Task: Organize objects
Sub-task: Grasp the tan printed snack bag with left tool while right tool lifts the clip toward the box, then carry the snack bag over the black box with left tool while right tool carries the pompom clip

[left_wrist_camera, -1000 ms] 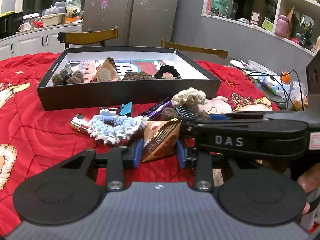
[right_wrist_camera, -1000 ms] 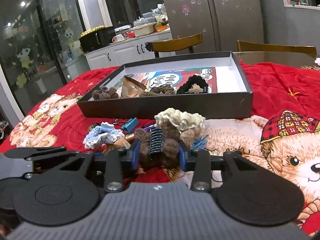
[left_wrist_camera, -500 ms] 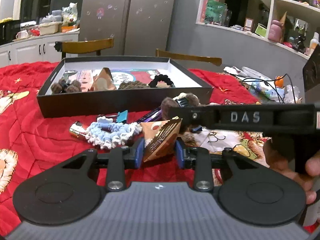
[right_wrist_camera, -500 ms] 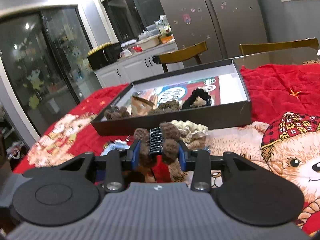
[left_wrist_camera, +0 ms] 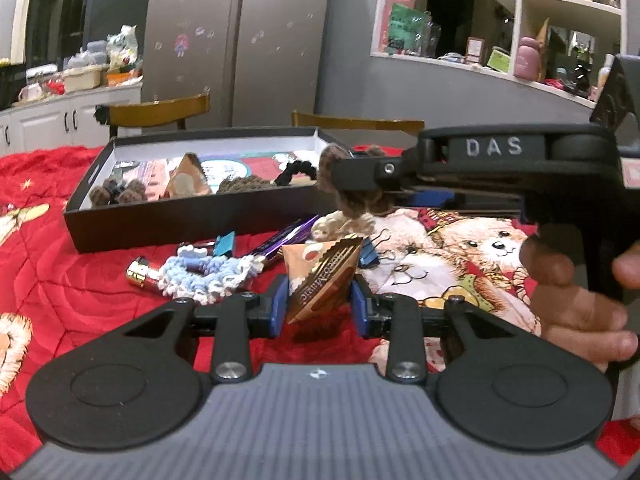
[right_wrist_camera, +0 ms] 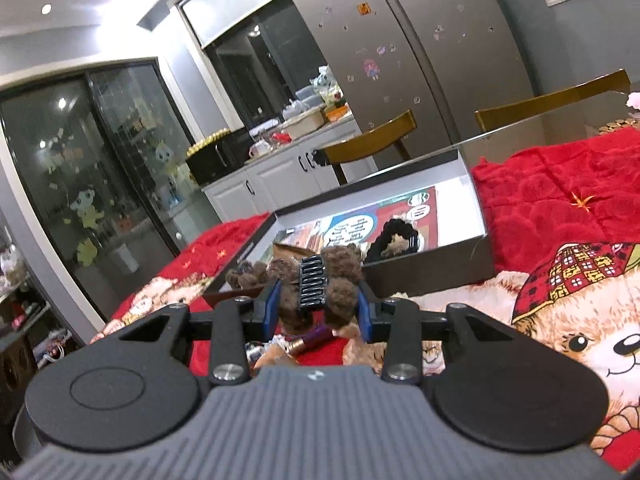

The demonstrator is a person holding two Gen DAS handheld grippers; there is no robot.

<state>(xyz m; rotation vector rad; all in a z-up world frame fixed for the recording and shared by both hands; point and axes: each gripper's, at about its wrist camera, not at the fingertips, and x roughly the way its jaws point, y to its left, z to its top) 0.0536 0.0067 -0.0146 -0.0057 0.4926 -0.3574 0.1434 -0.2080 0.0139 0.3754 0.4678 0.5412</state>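
My left gripper [left_wrist_camera: 319, 306] is shut on a brown triangular snack packet [left_wrist_camera: 322, 276], held just above the red cloth. My right gripper [right_wrist_camera: 319, 307] is shut on a brown fuzzy hair claw clip [right_wrist_camera: 316, 291] and holds it in the air near the front wall of the black box [right_wrist_camera: 432, 278]. In the left wrist view the right gripper's body [left_wrist_camera: 480, 168] crosses from the right with the clip [left_wrist_camera: 352, 196] at its tip. The black box [left_wrist_camera: 192, 220] holds another triangular packet [left_wrist_camera: 187, 176], brown fuzzy items and a black scrunchie [left_wrist_camera: 295, 171].
On the cloth before the box lie a blue-white scrunchie [left_wrist_camera: 208, 276], a gold-capped tube [left_wrist_camera: 140, 276], a purple wrapper [left_wrist_camera: 286, 238], blue binder clips [left_wrist_camera: 224, 242] and a cream scrunchie [left_wrist_camera: 340, 224]. Wooden chairs [left_wrist_camera: 160, 110] stand behind the table.
My right gripper has lifted the brown clip off the cloth and carried it up towards the box. My left gripper has risen a little with the packet.
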